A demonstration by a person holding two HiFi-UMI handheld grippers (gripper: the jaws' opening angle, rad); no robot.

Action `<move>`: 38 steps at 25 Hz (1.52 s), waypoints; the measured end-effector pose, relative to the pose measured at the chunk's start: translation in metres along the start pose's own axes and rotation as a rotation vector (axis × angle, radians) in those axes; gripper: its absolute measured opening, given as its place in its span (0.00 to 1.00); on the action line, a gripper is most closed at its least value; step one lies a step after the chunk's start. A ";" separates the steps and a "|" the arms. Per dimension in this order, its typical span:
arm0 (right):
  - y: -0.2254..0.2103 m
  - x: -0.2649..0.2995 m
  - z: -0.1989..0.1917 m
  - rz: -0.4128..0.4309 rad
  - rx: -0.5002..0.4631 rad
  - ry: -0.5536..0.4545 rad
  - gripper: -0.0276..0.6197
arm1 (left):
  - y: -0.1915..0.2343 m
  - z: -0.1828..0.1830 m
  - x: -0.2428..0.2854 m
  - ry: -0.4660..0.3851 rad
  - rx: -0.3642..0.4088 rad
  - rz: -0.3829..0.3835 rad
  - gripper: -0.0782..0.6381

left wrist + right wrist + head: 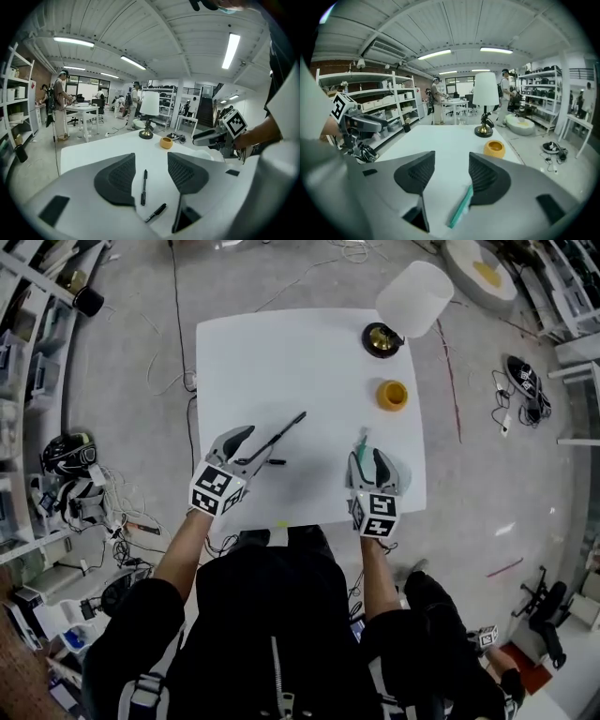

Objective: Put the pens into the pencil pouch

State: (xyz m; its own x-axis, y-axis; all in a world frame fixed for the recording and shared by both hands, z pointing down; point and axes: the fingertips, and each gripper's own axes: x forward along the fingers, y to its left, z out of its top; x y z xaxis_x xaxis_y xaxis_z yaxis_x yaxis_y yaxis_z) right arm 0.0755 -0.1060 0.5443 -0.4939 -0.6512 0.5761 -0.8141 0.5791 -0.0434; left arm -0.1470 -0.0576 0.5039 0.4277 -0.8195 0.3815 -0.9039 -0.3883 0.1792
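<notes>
Two black pens lie on the white table (281, 362): a long one (279, 437) (144, 186) and a short one (273, 462) (155, 212). My left gripper (246, 444) (151, 176) is open just above them, and the long pen shows between its jaws. A teal pen (362, 441) (461, 208) lies by the right jaw of my right gripper (367, 461) (451, 176), which is open and holds nothing. No pencil pouch shows in any view.
A small yellow bowl (392, 395) (494, 148) and a lamp with a white shade (413, 298) (485, 101) stand at the table's far right. Cables and shoes lie on the floor around. People stand at shelves and desks in the background.
</notes>
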 end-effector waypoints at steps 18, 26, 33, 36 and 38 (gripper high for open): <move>-0.023 0.050 -0.120 0.118 -0.029 0.335 0.39 | 0.004 -0.024 0.043 0.106 -0.025 0.104 0.44; -0.021 0.051 -0.160 0.050 0.053 0.445 0.28 | 0.009 -0.045 0.045 0.154 -0.013 0.065 0.44; -0.024 0.054 -0.163 0.022 0.087 0.451 0.19 | 0.016 -0.054 0.051 0.179 -0.015 0.019 0.44; -0.025 0.053 -0.163 0.012 0.098 0.454 0.16 | 0.017 -0.056 0.052 0.187 -0.011 0.000 0.44; -0.026 0.052 -0.163 0.010 0.117 0.452 0.15 | 0.017 -0.056 0.053 0.190 -0.008 -0.011 0.44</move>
State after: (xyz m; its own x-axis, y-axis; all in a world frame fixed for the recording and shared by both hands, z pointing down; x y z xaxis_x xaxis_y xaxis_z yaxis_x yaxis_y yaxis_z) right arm 0.1207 -0.0749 0.7081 -0.3405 -0.3515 0.8721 -0.8519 0.5079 -0.1278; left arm -0.1399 -0.0835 0.5781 0.4306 -0.7202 0.5440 -0.8994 -0.3930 0.1916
